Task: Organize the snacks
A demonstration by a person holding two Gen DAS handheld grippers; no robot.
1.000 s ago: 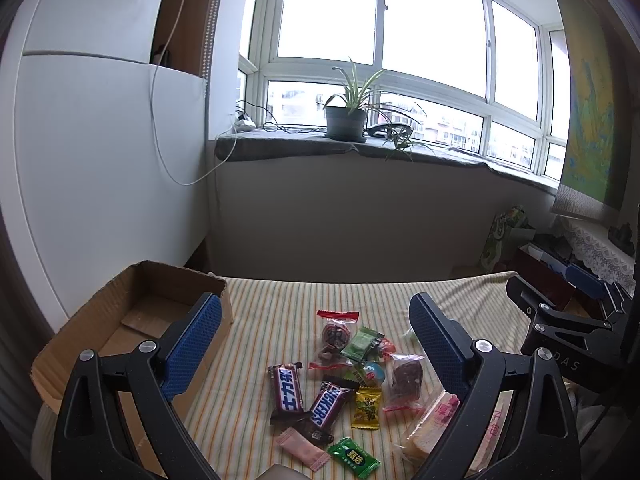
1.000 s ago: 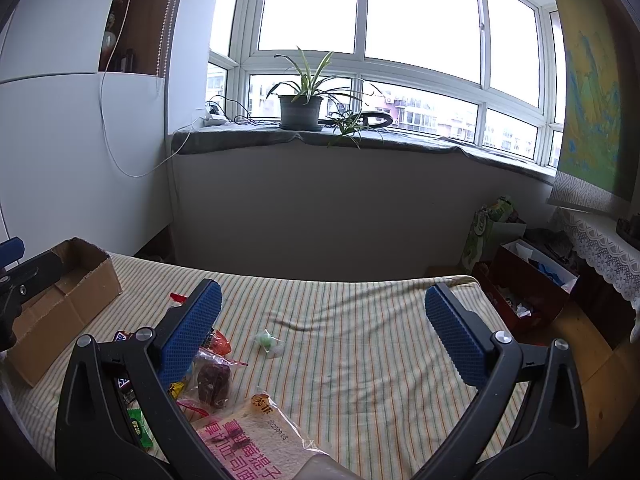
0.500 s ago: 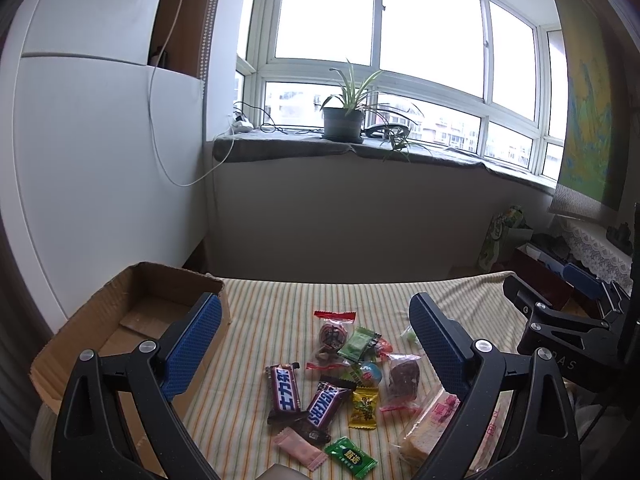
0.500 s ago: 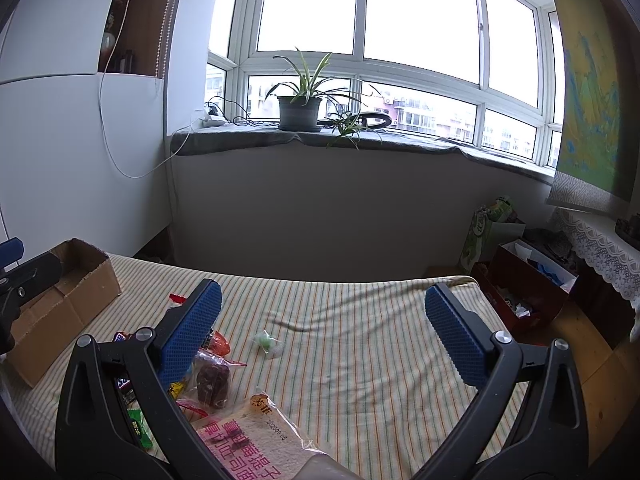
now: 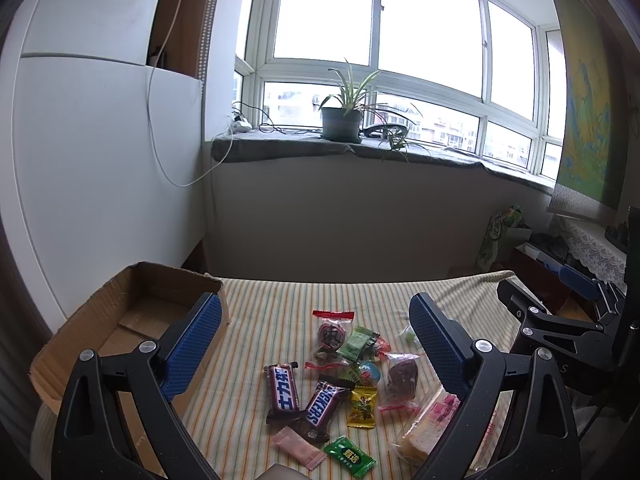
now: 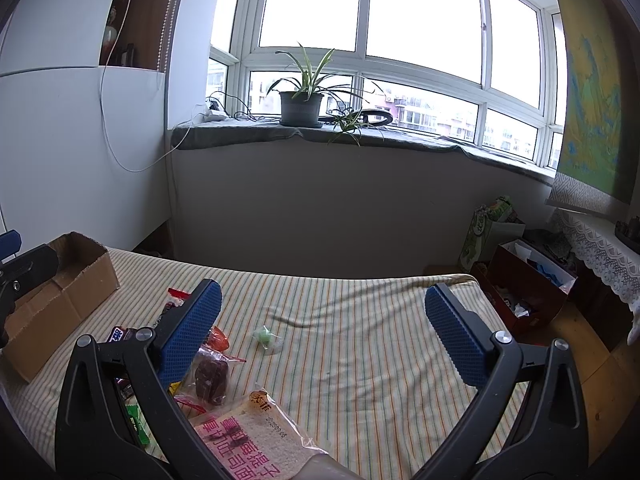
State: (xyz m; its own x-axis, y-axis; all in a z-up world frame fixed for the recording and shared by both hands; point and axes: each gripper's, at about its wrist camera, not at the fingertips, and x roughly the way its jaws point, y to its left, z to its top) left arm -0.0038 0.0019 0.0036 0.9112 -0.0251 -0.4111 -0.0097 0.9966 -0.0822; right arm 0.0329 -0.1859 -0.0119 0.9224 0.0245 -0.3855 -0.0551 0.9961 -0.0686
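Note:
Several wrapped snacks lie on a striped cloth (image 5: 280, 312): two Snickers bars (image 5: 283, 388), a yellow candy (image 5: 363, 406), a green sachet (image 5: 349, 456), a pink wafer (image 5: 298, 447), a dark plum pack (image 5: 402, 374) and a bagged bread slice (image 6: 256, 436). A small green candy (image 6: 265, 337) lies apart. An open cardboard box (image 5: 132, 320) stands at the left. My left gripper (image 5: 316, 340) is open above the pile. My right gripper (image 6: 322, 336) is open, empty, above the cloth to the right.
A grey wall with a window sill and a potted plant (image 5: 342, 120) stands behind the cloth. A red box (image 6: 524, 284) and bags sit on the floor to the right. The cloth's far edge (image 6: 320, 276) drops off.
The left gripper has shifted slightly; the snacks sit a little further left in its view. The right gripper has barely moved. Both stay open.

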